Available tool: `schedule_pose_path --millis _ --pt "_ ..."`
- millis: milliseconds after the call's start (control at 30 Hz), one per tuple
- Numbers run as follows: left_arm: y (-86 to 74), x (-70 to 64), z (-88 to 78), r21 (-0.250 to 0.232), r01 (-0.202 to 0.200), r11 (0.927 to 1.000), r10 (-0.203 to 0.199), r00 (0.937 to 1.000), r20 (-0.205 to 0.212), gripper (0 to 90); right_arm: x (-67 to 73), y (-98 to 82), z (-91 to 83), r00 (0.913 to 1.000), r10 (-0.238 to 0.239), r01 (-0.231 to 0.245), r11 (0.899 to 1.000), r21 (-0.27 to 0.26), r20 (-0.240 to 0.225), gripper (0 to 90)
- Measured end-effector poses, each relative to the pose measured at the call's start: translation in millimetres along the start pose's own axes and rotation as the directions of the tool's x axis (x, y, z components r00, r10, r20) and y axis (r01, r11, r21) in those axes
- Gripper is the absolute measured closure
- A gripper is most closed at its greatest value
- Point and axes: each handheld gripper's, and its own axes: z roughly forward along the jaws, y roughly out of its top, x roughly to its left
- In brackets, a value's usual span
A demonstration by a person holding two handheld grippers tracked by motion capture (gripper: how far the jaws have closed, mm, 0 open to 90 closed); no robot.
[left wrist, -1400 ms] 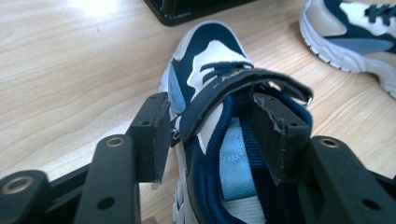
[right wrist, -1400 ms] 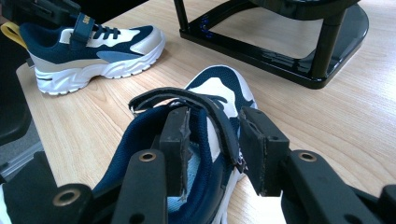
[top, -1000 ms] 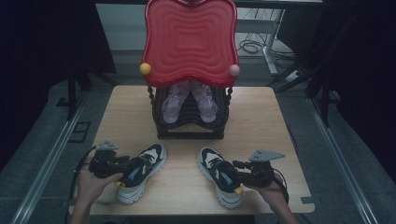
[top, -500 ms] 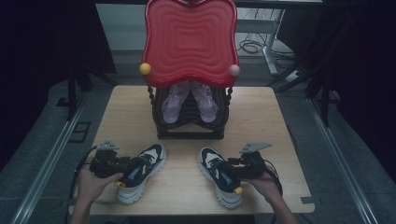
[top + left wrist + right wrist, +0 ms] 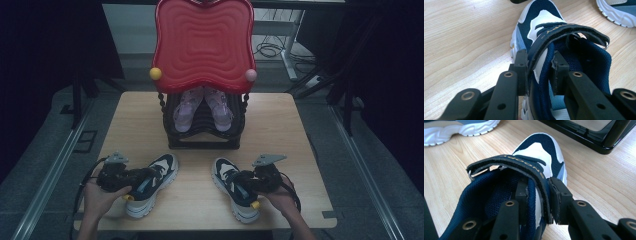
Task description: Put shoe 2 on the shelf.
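Both grippers have just been closing, and each now has a shoe wall between its fingers. The left gripper [image 5: 536, 72] is clenched on the side wall and strap end of the left shoe [image 5: 149, 183], one finger outside, the other inside the opening. The right gripper [image 5: 539, 200] pinches the right shoe [image 5: 235, 192] the same way, and since a second ago its hand has slid in over the shoe. Both shoes lie flat on the desk [image 5: 200, 210], near its front edge, toes pointing toward the black shoe rack [image 5: 204, 142] that holds a pink pair [image 5: 202, 107] under a red tray [image 5: 202, 42]. With both grips set, the pair looks ready to be lifted, probably toward the rack.
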Motion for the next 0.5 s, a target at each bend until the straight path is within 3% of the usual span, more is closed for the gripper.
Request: schedule_pose_path --millis 267,500 --pt "-2.5 4.0 -6.9 -0.044 0.03 0.9986 -0.029 0.9994 0.02 73.5 1.5 -6.0 -4.0 0.9999 0.005 -0.006 0.997 -0.071 -0.012 72.2" --pt "-2.9 6.1 -15.7 -0.121 0.058 0.9909 -0.051 0.9968 0.062 73.3 2.5 -6.7 -14.3 0.9979 0.045 -0.053 0.981 -0.185 -0.047 72.2"
